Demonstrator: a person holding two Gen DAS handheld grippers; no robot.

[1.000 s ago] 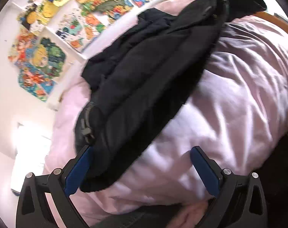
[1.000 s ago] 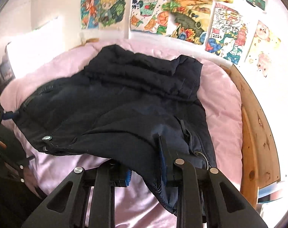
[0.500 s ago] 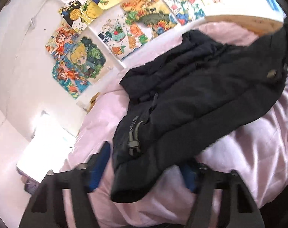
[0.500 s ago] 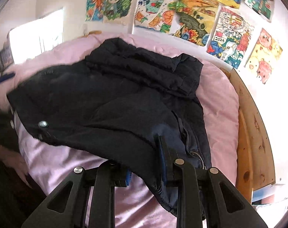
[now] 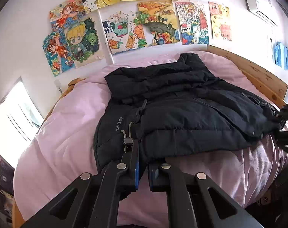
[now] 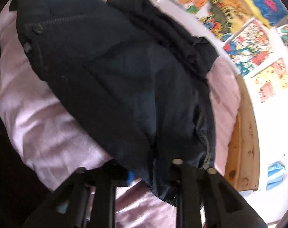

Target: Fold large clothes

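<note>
A large black padded jacket (image 5: pixel 182 114) lies spread on a pink bed cover (image 5: pixel 58 142). My left gripper (image 5: pixel 143 163) is shut on the jacket's near hem, beside a drawcord toggle (image 5: pixel 127 141). In the right wrist view the jacket (image 6: pixel 125 76) fills the middle. My right gripper (image 6: pixel 151 167) is shut on the jacket's near edge, with fabric bunched between the fingers. That view is blurred by motion.
A wooden bed frame (image 5: pixel 257 76) runs along the right side; it also shows in the right wrist view (image 6: pixel 244 142). Colourful drawings (image 5: pixel 144 24) cover the white wall behind the bed. A bright window (image 5: pixel 13 117) is at the left.
My left gripper was open beside the jacket and has closed on its hem. The right gripper kept its hold and swung, tilting its view.
</note>
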